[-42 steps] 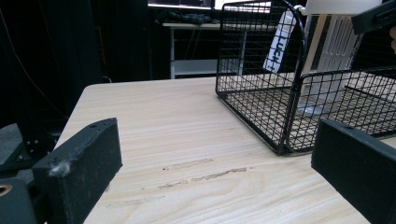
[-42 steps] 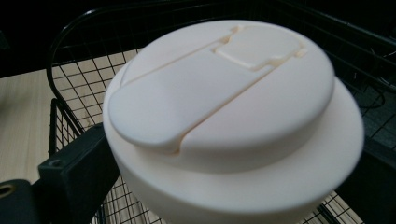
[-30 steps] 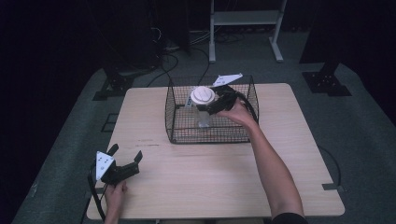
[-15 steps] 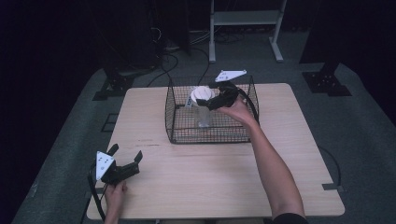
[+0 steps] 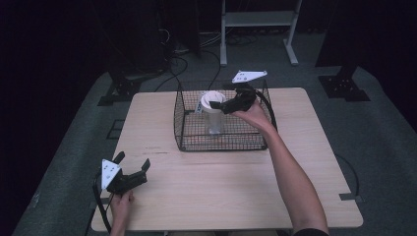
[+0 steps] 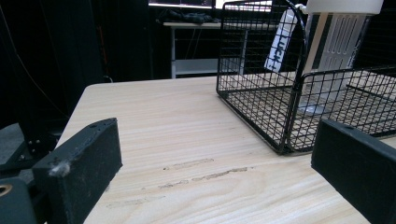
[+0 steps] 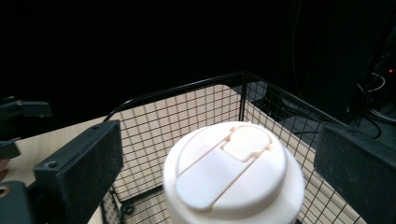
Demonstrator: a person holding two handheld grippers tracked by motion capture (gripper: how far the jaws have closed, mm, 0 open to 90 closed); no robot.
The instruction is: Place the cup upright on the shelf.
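Observation:
A clear ribbed cup (image 5: pixel 215 120) with a white lid (image 7: pixel 233 172) stands upright inside a black wire basket (image 5: pixel 221 143) at the back middle of the table. My right gripper (image 5: pixel 222 104) hovers at the lid, open; in the right gripper view its jaws stand wide on either side of the lid without touching it. In the left gripper view the cup (image 6: pixel 340 51) shows through the basket (image 6: pixel 261 100). Near the table's front left corner my left gripper (image 5: pixel 133 173) rests open, nothing between its fingers (image 6: pixel 79 172).
The light wooden table (image 5: pixel 221 191) has open room in front of the basket. A white tag (image 6: pixel 280 42) leans inside the basket's far left wall. Beyond the table are dark floor, cables and a white shelf frame (image 5: pixel 258 22).
My right gripper has drifted slightly back and to the right over the cup. The cup stays upright in the basket. The left gripper has not moved.

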